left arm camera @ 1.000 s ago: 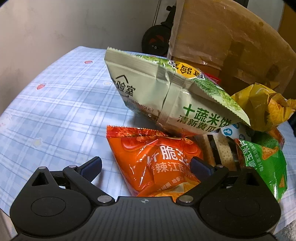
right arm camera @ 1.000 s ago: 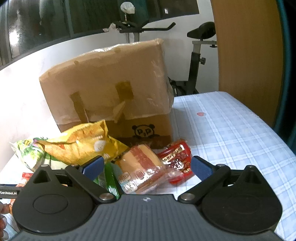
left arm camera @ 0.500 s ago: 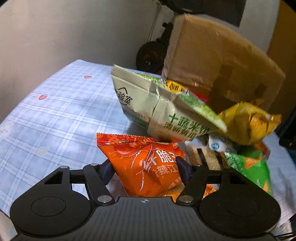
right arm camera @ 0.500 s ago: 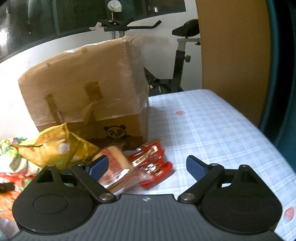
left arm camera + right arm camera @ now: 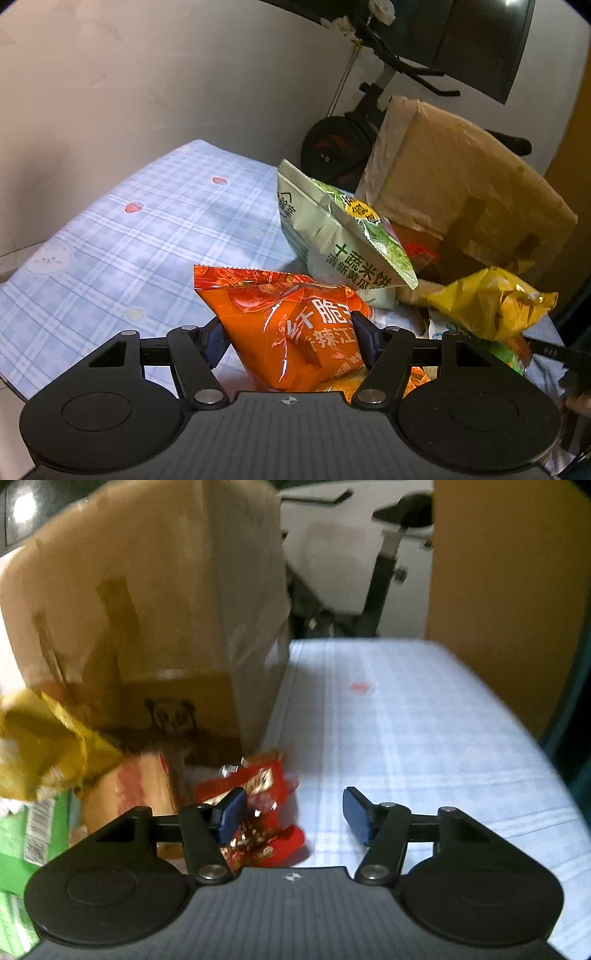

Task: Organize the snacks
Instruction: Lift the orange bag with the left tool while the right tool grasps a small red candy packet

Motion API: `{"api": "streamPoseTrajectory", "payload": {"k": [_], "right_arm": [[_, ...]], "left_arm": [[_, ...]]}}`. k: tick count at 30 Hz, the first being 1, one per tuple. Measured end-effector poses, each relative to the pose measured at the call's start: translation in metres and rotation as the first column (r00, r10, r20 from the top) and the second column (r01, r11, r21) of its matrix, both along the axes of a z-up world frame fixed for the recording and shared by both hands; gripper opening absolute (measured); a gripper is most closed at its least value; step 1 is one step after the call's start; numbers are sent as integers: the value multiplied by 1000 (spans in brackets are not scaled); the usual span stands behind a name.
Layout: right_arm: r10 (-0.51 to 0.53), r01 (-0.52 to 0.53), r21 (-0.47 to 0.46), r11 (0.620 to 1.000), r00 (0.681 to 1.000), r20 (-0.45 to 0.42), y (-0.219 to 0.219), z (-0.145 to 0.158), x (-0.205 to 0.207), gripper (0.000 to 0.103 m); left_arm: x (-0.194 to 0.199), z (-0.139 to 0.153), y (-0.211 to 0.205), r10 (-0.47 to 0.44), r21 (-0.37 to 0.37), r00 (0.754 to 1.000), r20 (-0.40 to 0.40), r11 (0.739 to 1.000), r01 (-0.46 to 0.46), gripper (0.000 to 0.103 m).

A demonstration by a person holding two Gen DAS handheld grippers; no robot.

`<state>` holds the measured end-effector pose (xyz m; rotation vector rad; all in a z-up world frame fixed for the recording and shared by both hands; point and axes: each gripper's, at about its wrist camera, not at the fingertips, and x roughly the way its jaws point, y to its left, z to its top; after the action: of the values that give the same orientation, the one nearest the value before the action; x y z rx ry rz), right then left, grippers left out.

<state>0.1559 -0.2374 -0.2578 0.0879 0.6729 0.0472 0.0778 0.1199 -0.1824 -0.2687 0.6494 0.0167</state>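
Two grippers | left gripper [image 5: 290, 338] jaws clamp orange snack bag [image 5: 291, 325] above table [image 5: 110, 258]; light, crinkly, hold mid-body | right gripper [image 5: 291, 816] jaws, just closing, unclamped beside red packet [image 5: 258, 812].

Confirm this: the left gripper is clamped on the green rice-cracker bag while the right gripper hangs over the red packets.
One thing is wrong. The left gripper is clamped on the orange snack bag, not the green rice-cracker bag, as the left wrist view shows. The right gripper does hang over the red packets.
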Motion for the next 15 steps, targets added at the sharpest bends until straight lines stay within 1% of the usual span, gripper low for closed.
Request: {"api": "streamPoseTrajectory", "payload": {"k": [1,6,10,15], "right_arm": [[10,-10,8,1000,1000,-4,0,-1,1,60],[76,-76,-11,997,997,3,6,-3,-1,60],[85,-84,-31,996,996,18,7,-5,-2,60],[98,-94,-74,993,994,54,14,-5,-9,60]], "left_arm": [[-1,1,-1,1,2,1000,3,1000,-1,69],[-7,3,-4,-6,14,1000,1,1000,6,69],[-11,8,-5,-13,31,1000,0,999,13,69],[-13,12,-3,2,35,1000,-2,999,-2,69]]}}
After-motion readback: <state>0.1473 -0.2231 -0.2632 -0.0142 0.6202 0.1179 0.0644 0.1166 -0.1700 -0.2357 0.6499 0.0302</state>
